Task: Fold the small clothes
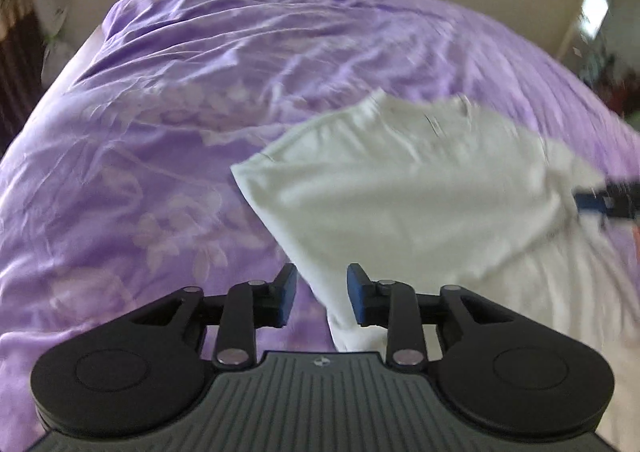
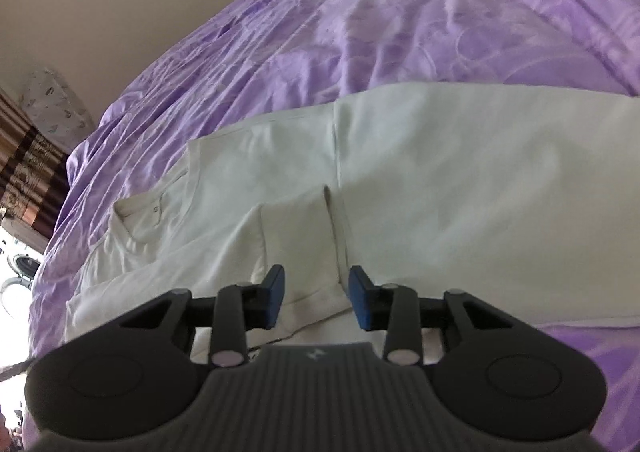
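A small white shirt [image 2: 440,180] lies on the purple bedsheet [image 2: 400,32], its collar [image 2: 136,220] to the left and one sleeve [image 2: 300,244] folded over the body. My right gripper [image 2: 316,292] is open just above that folded sleeve, touching nothing. In the left wrist view the shirt [image 1: 400,192] is blurred; my left gripper [image 1: 322,292] is open, its jaws either side of the shirt's near edge. The other gripper [image 1: 604,204] shows at the right edge by the cloth.
The purple floral bedsheet [image 1: 160,132] covers the bed, with bare sheet to the left and beyond the shirt. A beige wall [image 2: 100,12] lies behind. A patterned curtain [image 2: 28,172] and a pale patterned cover [image 2: 56,104] stand at the far left.
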### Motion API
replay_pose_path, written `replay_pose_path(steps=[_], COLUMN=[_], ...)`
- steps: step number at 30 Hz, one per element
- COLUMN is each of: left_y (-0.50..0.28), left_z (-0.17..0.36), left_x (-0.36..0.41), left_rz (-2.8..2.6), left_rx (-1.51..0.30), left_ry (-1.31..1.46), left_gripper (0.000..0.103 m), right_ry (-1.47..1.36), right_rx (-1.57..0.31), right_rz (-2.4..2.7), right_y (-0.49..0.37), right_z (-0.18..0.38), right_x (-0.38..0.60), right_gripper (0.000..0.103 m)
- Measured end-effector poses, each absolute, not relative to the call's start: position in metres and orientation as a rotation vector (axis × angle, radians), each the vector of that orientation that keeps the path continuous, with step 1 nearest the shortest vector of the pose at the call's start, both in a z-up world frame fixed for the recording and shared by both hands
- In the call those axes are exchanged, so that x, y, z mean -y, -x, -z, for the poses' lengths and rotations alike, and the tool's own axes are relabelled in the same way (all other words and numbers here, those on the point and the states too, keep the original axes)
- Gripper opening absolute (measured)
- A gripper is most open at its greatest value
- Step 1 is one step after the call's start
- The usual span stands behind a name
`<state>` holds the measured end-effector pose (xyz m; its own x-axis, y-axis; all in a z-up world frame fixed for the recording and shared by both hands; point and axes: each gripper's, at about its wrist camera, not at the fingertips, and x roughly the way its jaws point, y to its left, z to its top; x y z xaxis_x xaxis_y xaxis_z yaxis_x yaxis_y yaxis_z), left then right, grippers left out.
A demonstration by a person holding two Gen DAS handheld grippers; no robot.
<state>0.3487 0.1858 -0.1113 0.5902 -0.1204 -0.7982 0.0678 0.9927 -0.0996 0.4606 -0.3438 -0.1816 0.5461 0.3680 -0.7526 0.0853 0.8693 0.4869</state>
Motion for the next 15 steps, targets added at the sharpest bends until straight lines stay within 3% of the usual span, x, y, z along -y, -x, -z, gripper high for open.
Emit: replay_pose_path(steps=[3, 5, 6, 10, 15], left_y=[-0.332, -0.325, -0.321, -0.313, -0.322], left_z=[0.116, 0.121, 0.123, 0.140, 0.172], left_x=[-0.173, -0.164, -0.159, -0.138, -0.102], left_rz=[0.147, 0.160, 0.167, 0.209, 0.105], left_rx=[-0.954, -0.965, -0.968, -0.978, -0.937], left_ry=[0.017, -0.048, -0.078, -0.209, -0.477], left_gripper=[0.039, 0.040, 0.041, 0.047, 0.047], right_ry=[-0.523, -0.552, -0.550, -0.492, -0.492], right_rx=[-1.011, -1.017, -1.007, -0.965, -0.967], right_rz=[-0.156, -0.190, -0.218, -0.237, -0.211], right_y=[-0.468, -0.465, -0.463, -0.454, -0.456], right_z=[0.193, 0.194, 0.192, 0.181, 0.183], right_x=[0.344, 0.343, 0.341, 0.335, 0.333], right_gripper=[0.028, 0.002, 0.000, 0.000, 0.000])
